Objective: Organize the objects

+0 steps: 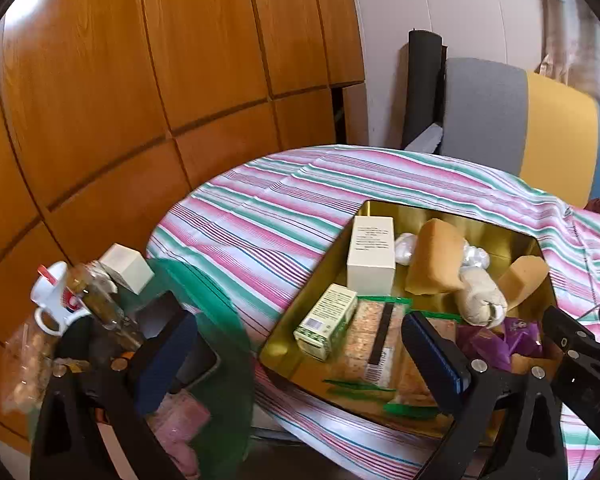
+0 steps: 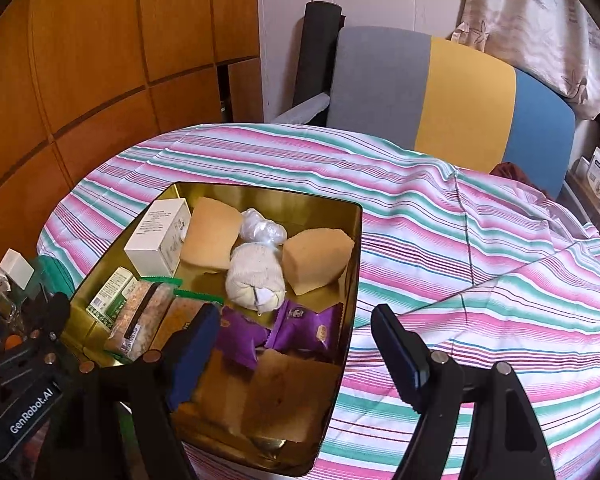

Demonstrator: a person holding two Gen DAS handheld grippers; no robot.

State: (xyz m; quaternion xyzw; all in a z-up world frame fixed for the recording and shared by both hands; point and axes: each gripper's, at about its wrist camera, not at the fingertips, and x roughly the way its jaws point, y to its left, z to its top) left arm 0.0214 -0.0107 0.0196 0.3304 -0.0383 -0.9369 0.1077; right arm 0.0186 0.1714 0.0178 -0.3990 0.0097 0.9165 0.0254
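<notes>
A gold tin box (image 2: 354, 248) sits on the striped tablecloth and also shows in the left wrist view (image 1: 296, 332). It holds a white carton (image 2: 156, 236), a green-and-white carton (image 1: 326, 322), cracker packs (image 1: 380, 340), sponges (image 2: 318, 260), a rolled sock (image 2: 256, 278), purple snack packets (image 2: 304, 330) and brown packets (image 2: 288, 396). My left gripper (image 1: 300, 354) is open and empty above the tin's left edge. My right gripper (image 2: 296, 350) is open and empty above the tin's near right side.
A green basket (image 1: 216, 320) at the left holds a white mug (image 1: 56, 300), a glass jar (image 1: 100, 300) and a small white box (image 1: 126, 268). Wooden cabinets (image 1: 140, 100) stand behind. A grey, yellow and blue chair (image 2: 452, 96) stands beyond the round table (image 2: 480, 240).
</notes>
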